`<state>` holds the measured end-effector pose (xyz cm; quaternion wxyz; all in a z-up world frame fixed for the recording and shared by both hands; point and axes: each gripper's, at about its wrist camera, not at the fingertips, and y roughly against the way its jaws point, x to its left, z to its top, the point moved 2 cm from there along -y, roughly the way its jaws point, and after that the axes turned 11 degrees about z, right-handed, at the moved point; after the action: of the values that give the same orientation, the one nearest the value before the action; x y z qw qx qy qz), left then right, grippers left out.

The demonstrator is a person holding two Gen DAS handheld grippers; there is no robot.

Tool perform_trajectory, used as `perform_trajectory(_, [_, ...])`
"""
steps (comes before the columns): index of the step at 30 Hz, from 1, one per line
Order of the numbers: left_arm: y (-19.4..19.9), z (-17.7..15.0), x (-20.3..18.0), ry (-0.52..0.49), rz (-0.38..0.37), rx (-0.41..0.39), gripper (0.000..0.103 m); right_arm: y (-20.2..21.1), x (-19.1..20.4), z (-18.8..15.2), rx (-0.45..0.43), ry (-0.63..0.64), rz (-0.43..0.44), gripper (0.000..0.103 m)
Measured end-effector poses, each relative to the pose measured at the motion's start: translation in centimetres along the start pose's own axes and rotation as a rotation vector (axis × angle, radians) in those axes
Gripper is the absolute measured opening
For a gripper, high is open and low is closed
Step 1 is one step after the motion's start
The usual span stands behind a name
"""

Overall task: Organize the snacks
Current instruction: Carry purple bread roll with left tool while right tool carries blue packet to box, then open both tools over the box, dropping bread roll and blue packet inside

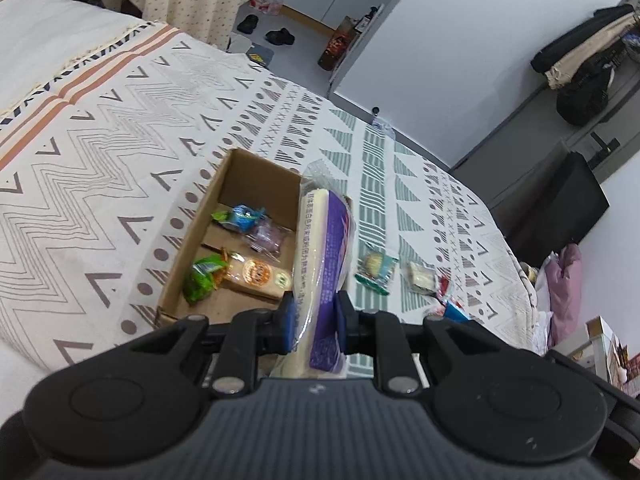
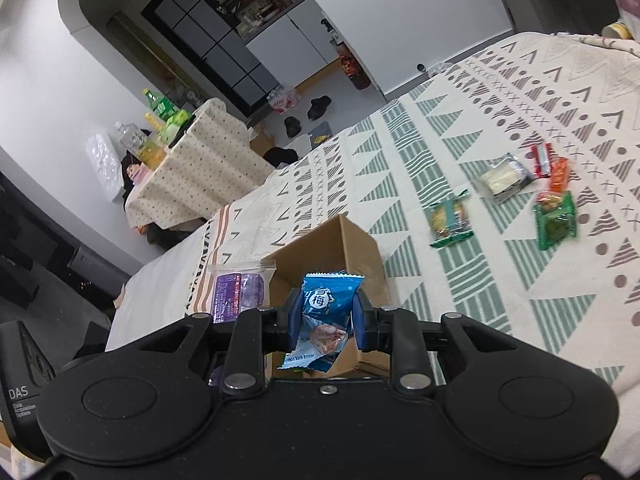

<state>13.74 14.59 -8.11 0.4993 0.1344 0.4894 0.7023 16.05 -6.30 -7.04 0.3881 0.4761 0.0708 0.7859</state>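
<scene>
The cardboard box [image 1: 240, 236] sits open on the patterned bedspread [image 1: 100, 152], at the centre of the left wrist view, and holds several small snacks: a green packet [image 1: 202, 280] at its lower left, a tan wrapped biscuit [image 1: 260, 274] beside it, a blue-green candy [image 1: 240, 216] and a clear purple-tinted packet [image 1: 266, 236] further up. The left tool [image 1: 314, 318] pinches a long purple-and-white package [image 1: 328, 240] in clear wrap, held upright at the box's right wall. In the right wrist view, the right tool [image 2: 326, 320] is pressed onto a blue snack packet [image 2: 326, 312] at lower centre, in front of the box [image 2: 344, 248]; the purple package [image 2: 236, 292] shows just left of the box. Loose snacks lie on the bedspread at the right of that frame: a green-edged cookie packet [image 2: 450, 218], a pale wrapped bar [image 2: 502, 178], a red wrapper [image 2: 540, 158], an orange packet [image 2: 558, 174] and a green packet [image 2: 556, 222], all near one another and well apart from the box.
</scene>
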Motion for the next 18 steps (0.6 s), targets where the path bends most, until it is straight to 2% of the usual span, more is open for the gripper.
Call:
perform_trajectory(8, [-2.5,1.9,1.8,0.064,-0.001,0.006,0.020,-3.2,1.2,0.4,0.036,0.023,-0.009,0.026])
perform_trajectory(11, [-2.7,2.6,2.2,0.072,0.004,0.001,0.026,-4.2,1.5,0.7,0.042,0.020,-0.006,0.026])
perform_trajectory(14, [-2.4,3.3,2.9,0.089,0.021,-0.001,0.042,-5.3,1.7,0.8,0.055,0.019,0.006,0.026])
perform_trajectory(15, [-2.2,3.4,3.1,0.098,0.022,-0.007,0.052,-5.6,1.9,0.8,0.064,0.027,0.018,0.026])
perform_trajectory(16, [-2.1,3.6,3.2,0.103,0.028,-0.007,0.061,-6.1,2.1,0.8,0.082,0.037,0.026,0.029])
perform_trajectory(18, [-1.9,3.8,3.3,0.096,0.036,-0.010,0.070,-6.5,2.2,0.9,0.103,0.036,0.018,0.033])
